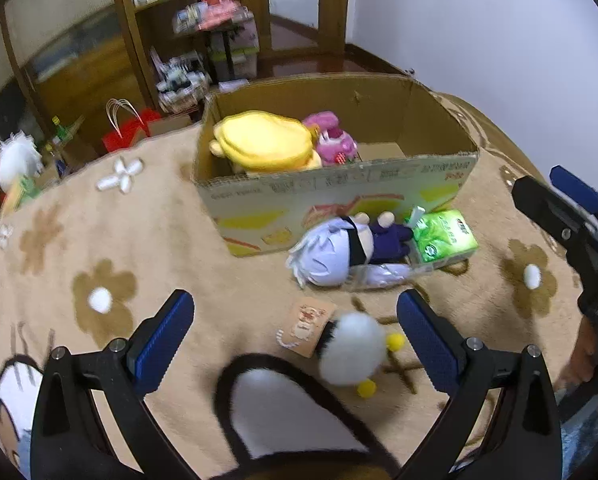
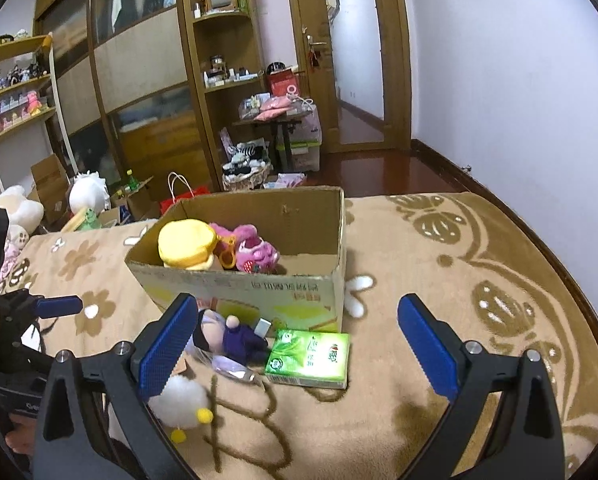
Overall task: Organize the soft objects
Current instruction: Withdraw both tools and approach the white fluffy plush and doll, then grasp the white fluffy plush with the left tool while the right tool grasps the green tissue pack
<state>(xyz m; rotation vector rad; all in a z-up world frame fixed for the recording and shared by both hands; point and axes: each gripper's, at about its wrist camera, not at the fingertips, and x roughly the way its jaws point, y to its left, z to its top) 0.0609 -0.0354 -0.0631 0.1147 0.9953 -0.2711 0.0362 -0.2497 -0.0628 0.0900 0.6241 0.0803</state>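
Note:
An open cardboard box [image 1: 415, 176] stands on the beige flowered blanket [image 1: 139, 232] and holds a yellow plush [image 1: 263, 140] and a pink plush [image 1: 333, 140]. In front of the box lies a silver-haired doll [image 1: 335, 250] in dark clothes, touching a green tissue pack [image 1: 445, 236]. My left gripper [image 1: 297, 340] is open above a white fluffy plush [image 1: 351, 354] with yellow feet; a blurred black-and-white plush ear [image 1: 283, 412] lies close to the camera. My right gripper [image 2: 299, 346] is open, with the tissue pack [image 2: 311, 356] and the doll [image 2: 227, 336] between and just beyond its fingers.
A beige card tag [image 1: 307, 322] lies by the white plush. Past the blanket's far edge are a red bag [image 1: 127, 132], wooden shelves [image 2: 219, 60], a cluttered small table [image 2: 275, 116] and a door [image 2: 355, 52]. A white wall [image 2: 519, 80] runs along the right.

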